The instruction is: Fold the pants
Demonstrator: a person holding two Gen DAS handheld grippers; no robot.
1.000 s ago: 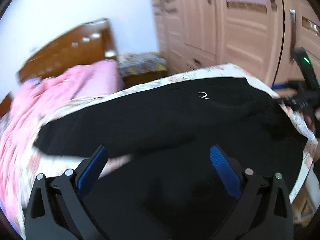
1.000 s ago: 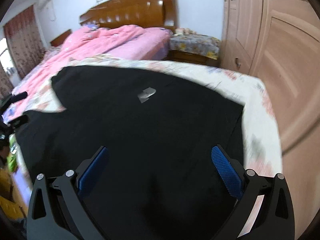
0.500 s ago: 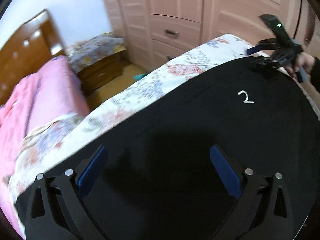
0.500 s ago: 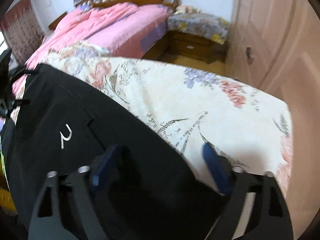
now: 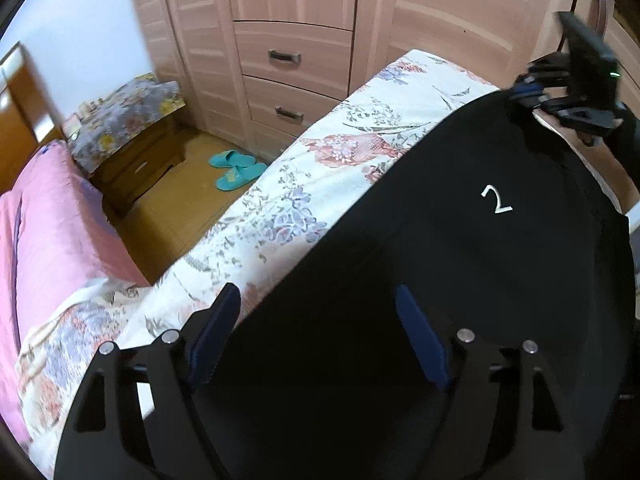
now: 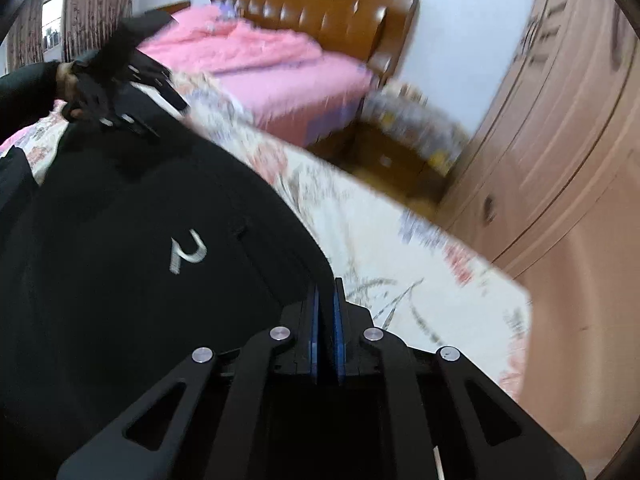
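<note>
The left hand-held gripper (image 5: 316, 320), black with blue finger pads, is spread wide. It sits low at 6 o'clock in its own camera view, straddling the near edge of a pair of black fabric pants (image 5: 460, 280) without gripping them. The pants lie spread flat on a cream floral bedsheet (image 5: 340, 152) and fill the view from 6 o'clock out to 2 o'clock. A small white logo (image 5: 496, 199) shaped like the numeral two is stitched on the cloth toward 2 o'clock.

The right hand-held gripper (image 6: 325, 300) has its blue pads (image 6: 314, 320) pressed nearly together, pinching the far edge of the black pants where the cloth meets the floral sheet. From the left camera, this same gripper appears at 1 o'clock, at the far corner of the pants. From the right camera, the left hand-held gripper shows blurred at 10 o'clock, held in a dark-sleeved hand.

Around the bed: a pink quilt (image 5: 52, 232) lies at 9 o'clock in the left view. A wooden nightstand (image 5: 136, 160) with a flowered cover stands at 10 o'clock. A pair of teal slippers (image 5: 236, 168) rests on the wooden floor just beside it. A tall pink-beige wardrobe (image 5: 304, 20) with drawers fills 12 o'clock. In the right view, a brown wooden headboard (image 6: 320, 12) stands at 12 o'clock behind the pink quilt.
</note>
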